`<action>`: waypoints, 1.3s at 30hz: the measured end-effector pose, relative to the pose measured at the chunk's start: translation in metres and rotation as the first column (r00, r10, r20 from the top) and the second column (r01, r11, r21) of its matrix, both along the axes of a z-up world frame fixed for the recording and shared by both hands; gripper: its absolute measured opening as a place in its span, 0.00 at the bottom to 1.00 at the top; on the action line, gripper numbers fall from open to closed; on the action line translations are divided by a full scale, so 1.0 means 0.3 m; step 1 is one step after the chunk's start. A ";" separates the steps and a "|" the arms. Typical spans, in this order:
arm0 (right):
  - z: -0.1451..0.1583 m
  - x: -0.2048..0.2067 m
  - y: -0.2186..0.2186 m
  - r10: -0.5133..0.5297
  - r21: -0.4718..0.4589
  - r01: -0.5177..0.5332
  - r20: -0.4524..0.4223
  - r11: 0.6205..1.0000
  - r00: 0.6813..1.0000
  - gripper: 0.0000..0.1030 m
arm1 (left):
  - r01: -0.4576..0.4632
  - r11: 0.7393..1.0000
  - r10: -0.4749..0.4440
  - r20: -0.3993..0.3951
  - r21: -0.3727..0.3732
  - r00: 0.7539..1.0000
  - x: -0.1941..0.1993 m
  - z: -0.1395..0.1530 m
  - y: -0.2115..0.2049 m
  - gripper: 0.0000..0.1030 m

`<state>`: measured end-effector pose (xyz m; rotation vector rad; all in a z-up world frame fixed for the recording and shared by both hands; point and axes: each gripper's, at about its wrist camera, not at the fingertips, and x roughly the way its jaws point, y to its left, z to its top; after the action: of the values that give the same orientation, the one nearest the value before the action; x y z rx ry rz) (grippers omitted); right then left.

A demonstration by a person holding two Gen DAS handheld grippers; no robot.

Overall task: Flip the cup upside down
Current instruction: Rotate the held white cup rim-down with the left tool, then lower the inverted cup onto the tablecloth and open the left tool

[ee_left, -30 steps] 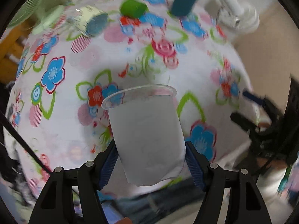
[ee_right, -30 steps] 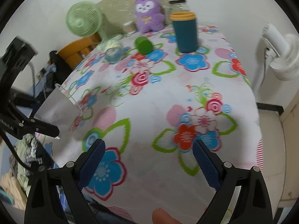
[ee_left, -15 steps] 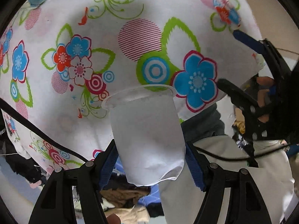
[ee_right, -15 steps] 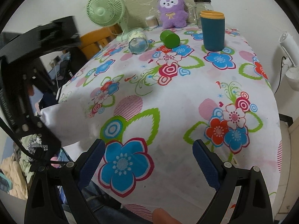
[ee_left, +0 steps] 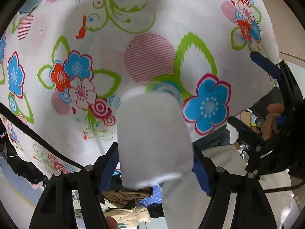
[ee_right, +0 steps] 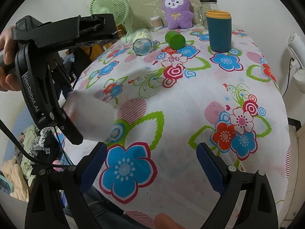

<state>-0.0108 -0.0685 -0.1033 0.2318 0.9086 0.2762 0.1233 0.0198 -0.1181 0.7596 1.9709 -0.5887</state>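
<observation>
My left gripper (ee_left: pixel 155 164) is shut on a frosted translucent plastic cup (ee_left: pixel 152 137). The cup is tipped over, its mouth pointing down toward the flowered tablecloth (ee_left: pixel 114 61) near the table's front left corner. In the right wrist view the same cup (ee_right: pixel 91 116) is held on its side by the left gripper (ee_right: pixel 63 122), its rim close to the cloth. My right gripper (ee_right: pixel 150 164) is open and empty above the table's front edge. It also shows at the right of the left wrist view (ee_left: pixel 253 95).
At the back of the table stand a teal cup with a yellow lid (ee_right: pixel 219 31), a green cylinder on its side (ee_right: pixel 175 40), a glass jar lying down (ee_right: pixel 143 43), a purple plush toy (ee_right: pixel 177 12) and a green fan (ee_right: pixel 110 5). A white fan (ee_right: pixel 297 61) is at the right.
My left gripper has turned the cup over from upright to mouth-down and brought it lower toward the cloth. My right gripper has stayed open, shifting slightly.
</observation>
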 end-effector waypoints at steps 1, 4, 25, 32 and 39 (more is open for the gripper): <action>0.001 0.001 0.001 0.003 -0.002 -0.003 0.001 1.000 1.000 0.93 | 0.000 1.000 0.000 0.002 -0.002 1.000 0.001 0.001 -0.003 0.77; 0.003 0.004 0.005 0.009 -0.005 -0.009 0.003 1.000 1.000 0.93 | -0.001 1.000 0.001 0.013 -0.021 1.000 0.006 0.014 -0.003 0.80; 0.124 0.014 0.075 -0.039 -0.102 0.046 0.067 0.994 0.997 1.00 | -0.041 0.928 0.134 0.230 -0.369 0.964 -0.011 0.331 0.125 0.91; 0.203 0.014 0.119 -0.041 -0.138 0.057 0.120 0.989 0.992 1.00 | -0.078 0.881 0.259 0.338 -0.466 0.905 -0.057 0.352 0.233 0.91; 0.293 0.008 0.150 -0.046 -0.189 0.085 0.203 0.978 0.978 1.00 | -0.045 0.830 0.356 0.464 -0.556 0.812 -0.079 0.397 0.290 0.91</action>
<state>-0.0084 -0.0234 -0.0153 0.0491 0.7235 0.1433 0.0997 0.1069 0.0012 0.3015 1.2385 -0.6446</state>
